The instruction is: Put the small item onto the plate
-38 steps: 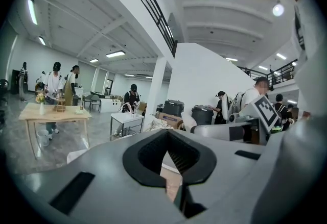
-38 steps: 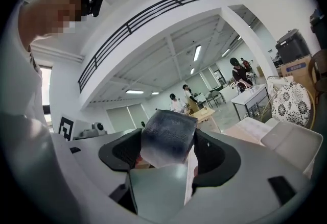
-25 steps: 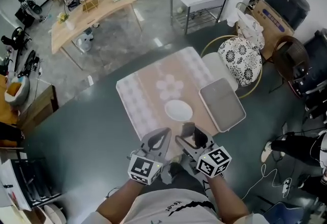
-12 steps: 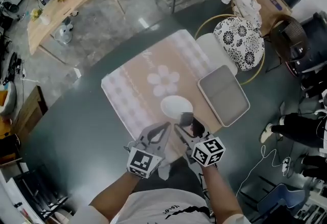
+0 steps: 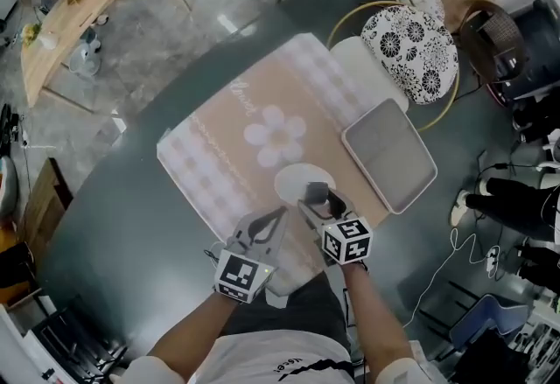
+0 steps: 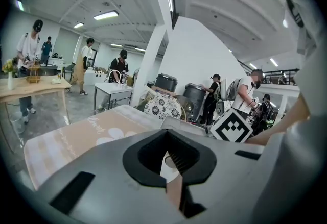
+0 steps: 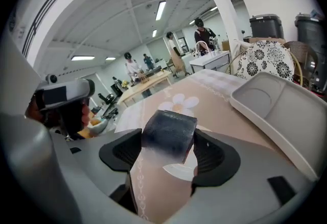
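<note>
Since the earlier frame, the right gripper (image 5: 315,198) has advanced from the table's (image 5: 131,198) near edge to the plate (image 5: 293,179). Its fingers (image 7: 212,156) are part open and clamp one small dark block (image 7: 168,133) between the pads. The block is over the plate's near rim; contact with the plate cannot be confirmed. The left gripper (image 5: 278,218) is just beside it, fingers (image 6: 117,177) together and empty. Count: one plate, one block, one grey tray (image 5: 389,155), one flowered placemat (image 5: 254,111).
</note>
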Demonstrator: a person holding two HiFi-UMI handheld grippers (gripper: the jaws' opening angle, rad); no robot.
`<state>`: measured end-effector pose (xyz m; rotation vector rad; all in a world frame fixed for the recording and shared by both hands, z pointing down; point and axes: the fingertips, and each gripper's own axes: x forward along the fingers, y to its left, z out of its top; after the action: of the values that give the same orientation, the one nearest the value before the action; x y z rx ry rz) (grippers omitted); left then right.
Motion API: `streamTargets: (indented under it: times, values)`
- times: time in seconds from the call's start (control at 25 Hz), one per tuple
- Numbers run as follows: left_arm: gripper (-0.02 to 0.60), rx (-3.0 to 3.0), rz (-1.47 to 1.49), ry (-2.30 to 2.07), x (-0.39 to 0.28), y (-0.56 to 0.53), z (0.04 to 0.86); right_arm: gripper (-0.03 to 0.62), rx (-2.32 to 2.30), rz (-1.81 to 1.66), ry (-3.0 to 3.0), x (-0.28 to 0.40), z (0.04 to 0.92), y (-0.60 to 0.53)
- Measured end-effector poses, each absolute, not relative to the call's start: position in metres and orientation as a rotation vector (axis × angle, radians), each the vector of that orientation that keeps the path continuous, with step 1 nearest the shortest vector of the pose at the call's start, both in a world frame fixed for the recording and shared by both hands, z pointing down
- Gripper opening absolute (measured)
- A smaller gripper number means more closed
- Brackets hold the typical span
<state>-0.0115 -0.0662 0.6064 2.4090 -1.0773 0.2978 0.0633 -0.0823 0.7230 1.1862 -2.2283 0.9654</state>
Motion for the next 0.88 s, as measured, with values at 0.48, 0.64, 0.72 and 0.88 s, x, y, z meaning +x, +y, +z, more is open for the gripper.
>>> streamTargets:
  times: [0.48,0.64,0.72,0.88]
  values:
    - [0.005,2.398,0.329,-0.998,-0.011,-0.076,0.639,0.334,1.201,0.992,-1.908,0.068,0.795,-0.085]
    - [0.005,2.394,0.332,-0.99,-0.014,-0.077,0.64,0.334,1.184,0.975,-1.836,0.069,0.807,-0.086]
    - [0.005,2.39,0.332,-0.99,-0.016,-0.078,0.641,0.334,1.187,0.972,-1.815,0.069,0.81,-0.09]
    - [0.005,2.372,0.33,-0.99,-0.02,-0.079,0.641,0.336,1.159,1.001,-1.784,0.067,0.815,-0.093]
